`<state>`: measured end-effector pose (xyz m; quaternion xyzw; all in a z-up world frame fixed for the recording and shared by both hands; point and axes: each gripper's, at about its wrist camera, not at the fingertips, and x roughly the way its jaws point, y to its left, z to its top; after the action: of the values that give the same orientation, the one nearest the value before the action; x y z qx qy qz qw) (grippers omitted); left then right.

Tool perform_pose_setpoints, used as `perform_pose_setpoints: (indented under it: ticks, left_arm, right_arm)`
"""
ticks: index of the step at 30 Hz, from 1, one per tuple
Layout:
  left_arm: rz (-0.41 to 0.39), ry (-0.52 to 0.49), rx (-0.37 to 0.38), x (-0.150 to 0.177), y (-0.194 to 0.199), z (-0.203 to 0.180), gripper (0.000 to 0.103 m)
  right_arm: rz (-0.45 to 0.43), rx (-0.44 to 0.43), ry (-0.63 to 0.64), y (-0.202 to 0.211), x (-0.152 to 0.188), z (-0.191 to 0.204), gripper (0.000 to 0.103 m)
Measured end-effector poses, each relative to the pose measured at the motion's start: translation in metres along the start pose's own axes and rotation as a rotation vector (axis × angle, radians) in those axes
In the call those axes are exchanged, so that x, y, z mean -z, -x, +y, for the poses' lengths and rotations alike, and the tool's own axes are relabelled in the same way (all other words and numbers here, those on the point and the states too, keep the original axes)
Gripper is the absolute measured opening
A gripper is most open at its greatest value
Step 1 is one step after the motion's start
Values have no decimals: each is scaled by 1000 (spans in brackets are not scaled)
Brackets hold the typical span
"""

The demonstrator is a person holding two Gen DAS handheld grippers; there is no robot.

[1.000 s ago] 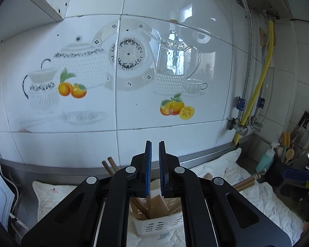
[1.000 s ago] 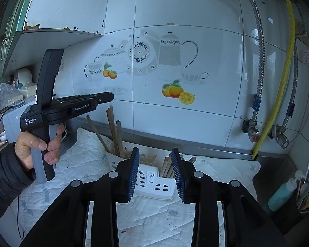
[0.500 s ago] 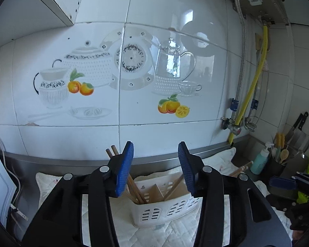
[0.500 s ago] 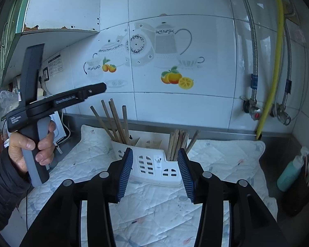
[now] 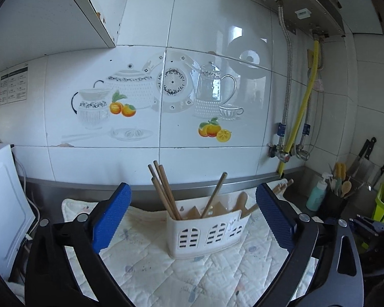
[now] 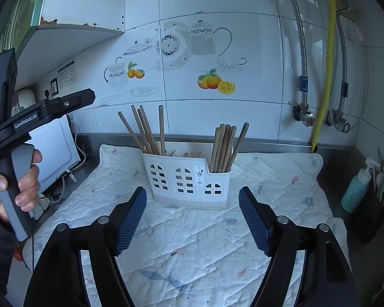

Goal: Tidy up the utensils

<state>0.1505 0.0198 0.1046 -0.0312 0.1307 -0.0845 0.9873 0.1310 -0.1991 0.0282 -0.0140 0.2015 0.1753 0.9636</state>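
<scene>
The white plastic holder with little window holes (image 6: 189,176) stands upright on the white quilted cloth (image 6: 217,230) that covers the desk, close to the tiled wall with the teapot and orange pictures (image 6: 192,51). In the right wrist view, one bunch of brown wooden chopsticks (image 6: 147,133) leans in the left pocket of the holder, and a second bunch of wooden chopsticks (image 6: 225,148) stands in the right pocket. The middle pocket holds some pale wooden pieces, but they are too hidden to name. No chopstick lies loose on the cloth in either view, so the sorting looks nearly done or all done. The left gripper (image 5: 192,217) has just been opening, and its blue fingers (image 5: 110,220) now stand wide apart with nothing between them; the holder sits well ahead of them. The right gripper (image 6: 192,220) has just been opening too, and its blue fingers (image 6: 130,220) are let go and empty, a little short of the holder. A hand (image 6: 12,179) holds the grey handle of the left gripper at the left edge of the right wrist view. A black cup of spoons (image 6: 371,217) and a green bottle (image 6: 355,192) stand off the cloth at the right, and they seem not to be part of this job. My guess is that little is left to do.
</scene>
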Motion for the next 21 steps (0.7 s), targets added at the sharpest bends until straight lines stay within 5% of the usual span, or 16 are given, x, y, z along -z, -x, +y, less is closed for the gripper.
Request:
perform_pose_setpoints:
  ticks: [6,21]
  left_arm:
    - [20,9,0,17,23,-1,98]
    - [86,15,-69,64,57,0,98]
  right_arm:
    - [-12,21,17,13,11,13,84]
    - [0,43,-4,32,34,28,91]
